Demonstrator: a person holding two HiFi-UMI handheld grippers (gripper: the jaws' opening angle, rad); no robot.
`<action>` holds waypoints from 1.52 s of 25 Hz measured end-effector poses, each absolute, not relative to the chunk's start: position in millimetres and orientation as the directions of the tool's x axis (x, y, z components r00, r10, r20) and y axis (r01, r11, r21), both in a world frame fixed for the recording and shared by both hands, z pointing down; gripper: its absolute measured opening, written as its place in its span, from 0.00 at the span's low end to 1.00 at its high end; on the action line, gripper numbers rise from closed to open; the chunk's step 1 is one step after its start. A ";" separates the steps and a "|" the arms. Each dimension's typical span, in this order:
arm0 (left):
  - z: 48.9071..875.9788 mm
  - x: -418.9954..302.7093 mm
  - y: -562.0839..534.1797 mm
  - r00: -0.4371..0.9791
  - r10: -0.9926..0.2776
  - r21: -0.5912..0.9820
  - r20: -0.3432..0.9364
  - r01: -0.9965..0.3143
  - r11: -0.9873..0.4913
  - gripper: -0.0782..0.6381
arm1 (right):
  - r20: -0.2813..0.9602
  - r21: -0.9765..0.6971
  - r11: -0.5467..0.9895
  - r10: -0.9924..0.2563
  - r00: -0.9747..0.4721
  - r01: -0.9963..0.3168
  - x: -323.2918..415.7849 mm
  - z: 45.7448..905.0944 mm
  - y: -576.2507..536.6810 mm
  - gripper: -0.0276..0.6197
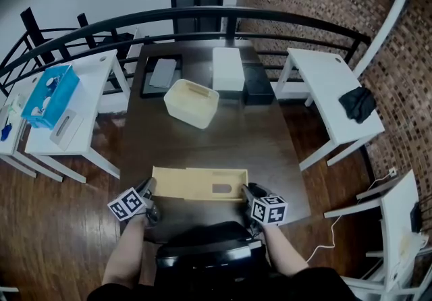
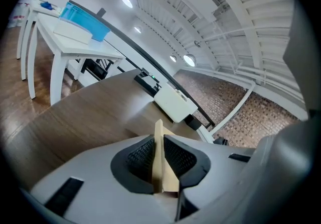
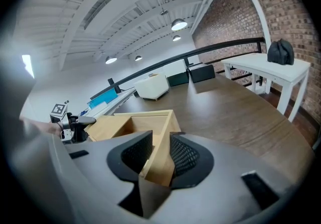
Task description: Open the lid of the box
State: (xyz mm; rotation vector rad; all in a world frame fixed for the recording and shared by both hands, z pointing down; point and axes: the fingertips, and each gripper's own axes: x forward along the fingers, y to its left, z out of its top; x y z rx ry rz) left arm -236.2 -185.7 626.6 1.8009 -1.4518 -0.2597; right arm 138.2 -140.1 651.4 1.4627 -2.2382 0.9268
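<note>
Where the head view looks down on the dark bench [image 1: 270,151], the wooden lid [image 1: 199,183] sits at the near edge, long side across the view, with a slot cut near its right end. The left hand-held gripper [image 1: 150,188] holds its left end and the right hand-held gripper [image 1: 247,192] its right end (each carries a marker cube). Whether the lid rests on the bench or is raised cannot be told. The cream box [image 1: 192,102] stands well apart from the lid at mid-bench, top uncovered, askew to the bench edges. Behind it are a white box [image 1: 228,69], a black box [image 1: 258,84] and a dark tray [image 1: 160,73]. A blue carton [image 1: 50,94] lies on the left white side bench [image 1: 94,77], and a black cloth [image 1: 356,102] on the right one.

Left gripper view: the jaws are closed on a thin edge of the wooden lid, both ribbed pads [image 2: 140,155] pressing against the wood. The white box is visible beyond.

Right gripper view: the jaws clamp a thicker end wall of the lid, with a pad on each face. The lid's hollow inner side faces up, and the left hand-held gripper is seen at its far end. The cream box stands further back.
</note>
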 end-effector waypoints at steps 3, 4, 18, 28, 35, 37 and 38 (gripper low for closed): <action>626.6 -250.6 -185.2 0.294 -0.907 0.683 0.301 -0.730 -0.010 0.18 | 0.571 -0.371 0.260 -0.693 -0.439 -0.892 136.5 652.4 -139.6 0.22; 626.2 -255.5 -184.8 0.284 -0.911 0.681 0.300 -0.732 -0.004 0.18 | 0.569 -0.377 0.257 -0.694 -0.441 -0.890 136.3 651.8 -139.5 0.22; 626.1 -310.5 -183.3 0.173 -0.939 0.653 0.297 -0.754 0.068 0.19 | 0.563 -0.393 0.235 -0.703 -0.435 -0.889 136.6 648.7 -140.4 0.22; 629.2 -319.3 -182.7 0.138 -0.942 0.647 0.305 -0.756 0.099 0.20 | 0.561 -0.402 0.241 -0.698 -0.446 -0.883 135.5 649.4 -140.5 0.22; 631.7 -324.4 -182.5 0.111 -0.947 0.656 0.302 -0.745 0.122 0.36 | 0.555 -0.395 0.235 -0.710 -0.434 -0.888 137.9 648.3 -141.3 0.22; 629.3 -331.4 -180.0 0.082 -0.950 0.638 0.300 -0.758 0.136 0.37 | 0.544 -0.394 0.231 -0.721 -0.429 -0.889 138.5 641.4 -142.8 0.22; 626.8 -336.0 -178.3 0.065 -0.953 0.630 0.296 -0.763 0.144 0.37 | 0.538 -0.396 0.229 -0.728 -0.426 -0.889 140.9 638.4 -143.8 0.22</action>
